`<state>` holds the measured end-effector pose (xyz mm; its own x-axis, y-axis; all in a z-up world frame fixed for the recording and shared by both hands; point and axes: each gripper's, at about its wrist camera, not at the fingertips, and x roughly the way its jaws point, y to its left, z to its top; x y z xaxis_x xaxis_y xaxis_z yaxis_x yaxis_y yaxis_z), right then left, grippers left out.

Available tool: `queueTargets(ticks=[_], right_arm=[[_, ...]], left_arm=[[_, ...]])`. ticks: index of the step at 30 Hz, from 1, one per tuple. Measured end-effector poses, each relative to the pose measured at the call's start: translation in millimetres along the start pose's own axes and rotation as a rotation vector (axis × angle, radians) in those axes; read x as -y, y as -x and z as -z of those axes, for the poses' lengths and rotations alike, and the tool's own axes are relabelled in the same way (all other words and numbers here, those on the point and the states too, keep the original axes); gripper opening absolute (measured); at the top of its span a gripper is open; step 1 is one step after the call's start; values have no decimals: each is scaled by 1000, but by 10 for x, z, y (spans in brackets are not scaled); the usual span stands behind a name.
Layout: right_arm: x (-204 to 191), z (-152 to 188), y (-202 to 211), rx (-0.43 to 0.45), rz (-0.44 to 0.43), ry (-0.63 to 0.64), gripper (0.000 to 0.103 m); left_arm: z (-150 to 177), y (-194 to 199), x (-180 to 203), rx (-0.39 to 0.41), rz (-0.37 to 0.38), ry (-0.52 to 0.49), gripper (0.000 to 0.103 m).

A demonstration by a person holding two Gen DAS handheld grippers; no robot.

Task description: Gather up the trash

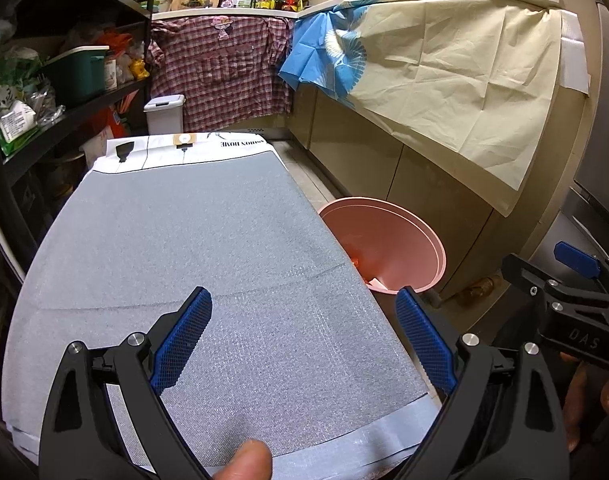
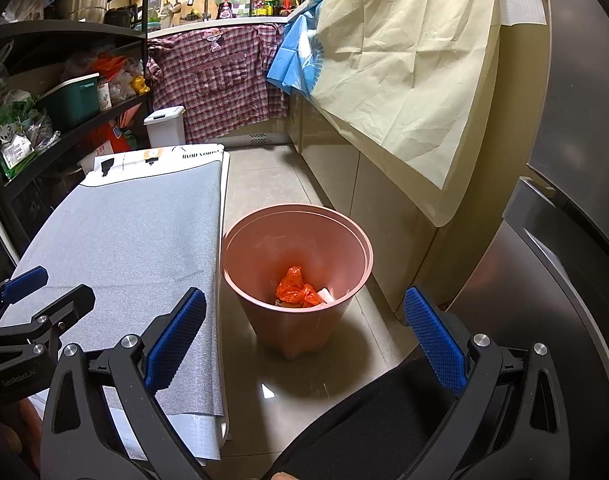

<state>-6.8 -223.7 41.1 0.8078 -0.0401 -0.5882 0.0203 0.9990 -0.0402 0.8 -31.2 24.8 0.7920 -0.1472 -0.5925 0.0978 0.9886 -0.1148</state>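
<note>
**Both grippers empty over the table, trash sitting in the pink bin**

From where the right gripper [image 2: 304, 332] looks, you can see straight down into the pink bin [image 2: 296, 216] standing on the tiled floor just beside the table's right edge. At its bottom lies a crumpled orange plastic bag [image 2: 294, 286], with a scrap of something white [image 2: 327, 294] touching it on the right. The left wrist view gives none of that: there the pink bin [image 1: 400, 240] is half hidden behind the table edge, and only its inner wall and a sliver of orange show.

What the left view does give is the whole grey mat [image 1: 208, 260] covering the table, bare across its surface, with white printed paper [image 1: 184, 148] poking out at the far end. A thumb tip shows at the bottom edge of that view.

The left gripper [image 1: 304, 336] hangs over the near end of the mat with its blue pads [image 1: 182, 336] spread wide, nothing between them and touching nothing. The right gripper's blue pads [image 2: 176, 340] are likewise wide apart and empty; one hangs over the mat's right edge, the other over the floor to the right of the bin.

Each gripper shows at the side of the other's view, so they sit near each other. Behind, a checked shirt [image 2: 220, 80] hangs from the counter, beside a small white lidded bin [image 2: 165, 126]
</note>
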Motion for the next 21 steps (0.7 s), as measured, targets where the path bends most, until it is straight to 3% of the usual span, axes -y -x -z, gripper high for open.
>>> queueTargets(ticks=[21], right_arm=[[1, 2, 0, 0, 0, 0, 98]], left_arm=[[45, -31, -22, -1, 8, 4, 91]])
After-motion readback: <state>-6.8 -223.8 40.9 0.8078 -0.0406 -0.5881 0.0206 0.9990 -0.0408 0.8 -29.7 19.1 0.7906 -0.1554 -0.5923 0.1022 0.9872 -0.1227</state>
